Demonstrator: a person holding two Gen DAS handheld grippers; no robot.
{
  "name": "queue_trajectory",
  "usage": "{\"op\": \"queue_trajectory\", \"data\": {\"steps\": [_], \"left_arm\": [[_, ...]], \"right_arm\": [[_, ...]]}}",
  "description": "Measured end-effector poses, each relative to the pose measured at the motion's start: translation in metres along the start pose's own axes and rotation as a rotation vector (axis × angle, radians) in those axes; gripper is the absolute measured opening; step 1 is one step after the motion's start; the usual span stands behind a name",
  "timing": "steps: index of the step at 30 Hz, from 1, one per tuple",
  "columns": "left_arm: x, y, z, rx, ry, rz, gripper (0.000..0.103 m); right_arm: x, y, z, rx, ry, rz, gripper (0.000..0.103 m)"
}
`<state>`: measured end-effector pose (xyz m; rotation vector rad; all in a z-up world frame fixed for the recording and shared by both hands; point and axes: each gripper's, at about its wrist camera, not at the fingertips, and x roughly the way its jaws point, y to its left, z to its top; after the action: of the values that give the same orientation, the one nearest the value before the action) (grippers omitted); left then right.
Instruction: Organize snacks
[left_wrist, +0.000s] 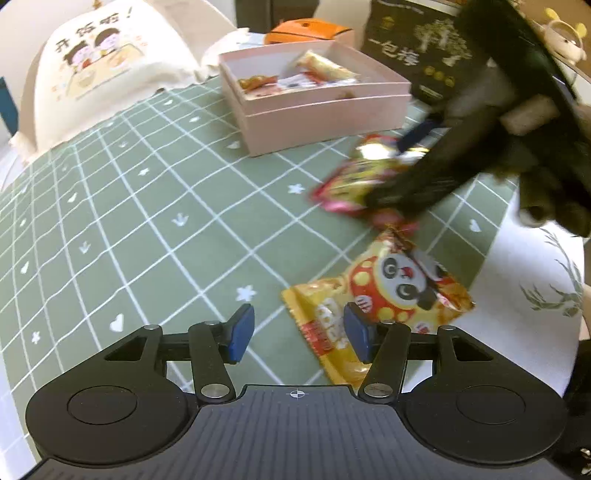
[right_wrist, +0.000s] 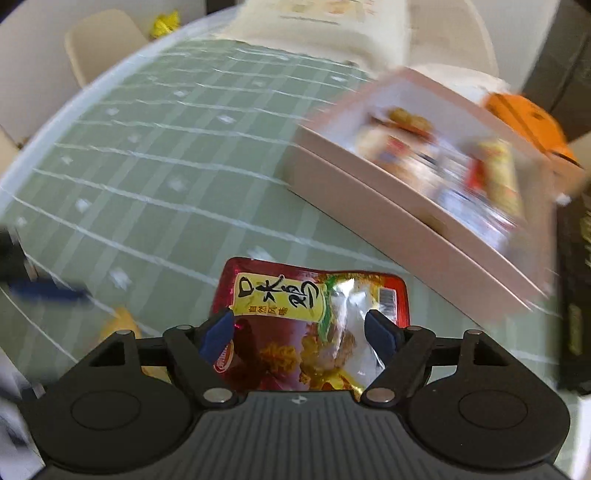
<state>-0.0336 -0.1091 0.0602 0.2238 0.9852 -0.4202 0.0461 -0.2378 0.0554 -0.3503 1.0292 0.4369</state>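
A green tablecloth (left_wrist: 147, 229) with a white grid, hearts and stars covers the table. Beyond its far left edge a cream cushion (left_wrist: 96, 62) with a cartoon print leans upright. At the far right corner stands a black box (left_wrist: 417, 44) with gold lettering; an orange object (left_wrist: 303, 31) sits beside it. A small plush toy (left_wrist: 565, 40) sits behind the box.

Red chicken-snack pouch (right_wrist: 314, 325) sits between blue pads; panda packet (left_wrist: 380, 295) lies flat on green cloth; pink box (left_wrist: 314, 92) holds several snacks.
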Motion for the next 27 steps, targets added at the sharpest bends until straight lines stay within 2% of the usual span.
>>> {"op": "queue_trajectory", "data": {"steps": [3, 5, 6, 8, 9, 10, 11, 13, 14, 17, 18, 21, 25, 27], "left_arm": [[0.002, 0.01, 0.003, -0.016, 0.005, 0.04, 0.06], [0.002, 0.02, 0.006, -0.052, 0.016, 0.072, 0.052], [-0.001, 0.024, 0.006, -0.074, 0.016, 0.062, 0.049], [-0.012, 0.027, 0.009, -0.148, 0.017, -0.045, 0.049], [-0.017, 0.028, 0.009, -0.18, 0.022, -0.123, 0.049], [-0.022, 0.023, 0.01, -0.173, 0.03, -0.19, 0.049], [-0.023, 0.016, 0.011, -0.143, 0.047, -0.227, 0.049], [-0.017, -0.004, 0.013, -0.082, 0.137, -0.289, 0.049], [-0.013, -0.009, 0.012, -0.092, 0.166, -0.317, 0.049], [0.004, -0.015, 0.006, -0.213, 0.247, -0.461, 0.049], [0.011, -0.015, 0.006, -0.243, 0.259, -0.48, 0.05], [0.018, -0.003, 0.012, -0.277, 0.214, -0.387, 0.046], [0.022, 0.035, 0.027, -0.445, 0.086, -0.25, 0.046], [0.021, 0.041, 0.034, -0.507, 0.041, -0.223, 0.046]], "right_arm": [[-0.011, -0.024, -0.022, 0.031, 0.017, -0.07, 0.077], [-0.017, -0.038, -0.034, 0.057, 0.024, -0.12, 0.077], [-0.022, -0.045, -0.04, 0.077, 0.025, -0.139, 0.077], [-0.039, -0.056, -0.052, 0.147, 0.008, -0.117, 0.077], [-0.046, -0.058, -0.058, 0.172, -0.007, -0.088, 0.077], [-0.055, -0.06, -0.065, 0.194, -0.022, -0.053, 0.077], [-0.061, -0.059, -0.071, 0.205, -0.028, -0.03, 0.077], [-0.066, -0.055, -0.082, 0.226, -0.02, -0.01, 0.077], [-0.064, -0.053, -0.085, 0.241, -0.014, -0.011, 0.077], [-0.062, -0.058, -0.093, 0.339, -0.003, 0.017, 0.077], [-0.062, -0.058, -0.095, 0.379, -0.005, 0.035, 0.077], [-0.063, -0.059, -0.098, 0.436, -0.008, 0.058, 0.077], [-0.068, -0.061, -0.103, 0.449, -0.012, 0.034, 0.077], [-0.067, -0.066, -0.107, 0.486, -0.009, 0.031, 0.077]]}}
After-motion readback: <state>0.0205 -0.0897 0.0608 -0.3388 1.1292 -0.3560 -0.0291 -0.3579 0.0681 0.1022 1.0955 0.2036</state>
